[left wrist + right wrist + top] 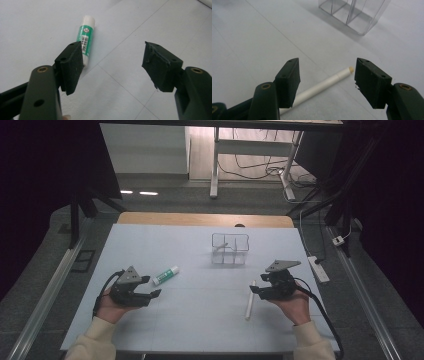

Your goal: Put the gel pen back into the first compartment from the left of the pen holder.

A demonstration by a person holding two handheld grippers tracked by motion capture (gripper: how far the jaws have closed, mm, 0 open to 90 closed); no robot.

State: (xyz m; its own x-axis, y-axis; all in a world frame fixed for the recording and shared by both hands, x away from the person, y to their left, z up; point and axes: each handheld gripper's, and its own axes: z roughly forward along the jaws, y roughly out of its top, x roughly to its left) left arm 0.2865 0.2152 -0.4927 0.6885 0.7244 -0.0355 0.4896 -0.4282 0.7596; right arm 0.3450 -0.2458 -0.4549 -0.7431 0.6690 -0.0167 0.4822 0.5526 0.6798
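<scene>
White, the slim stick (324, 83) lies flat on the table (200, 320) beneath my right gripper (327, 82), whose jaws stand wide, gripping nothing. My left gripper (112, 67) gapes empty beside the green glue stick (85, 37); the clear organizer (229, 248) stands beyond.

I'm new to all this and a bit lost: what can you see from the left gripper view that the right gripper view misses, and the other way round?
The left gripper view has a green-and-white glue stick lying just beyond the open left gripper. The right gripper view instead has a white pen lying on the table under the open right gripper, and farther off a clear plastic box with compartments. Both share the pale table and a pair of black jaws holding nothing.
</scene>
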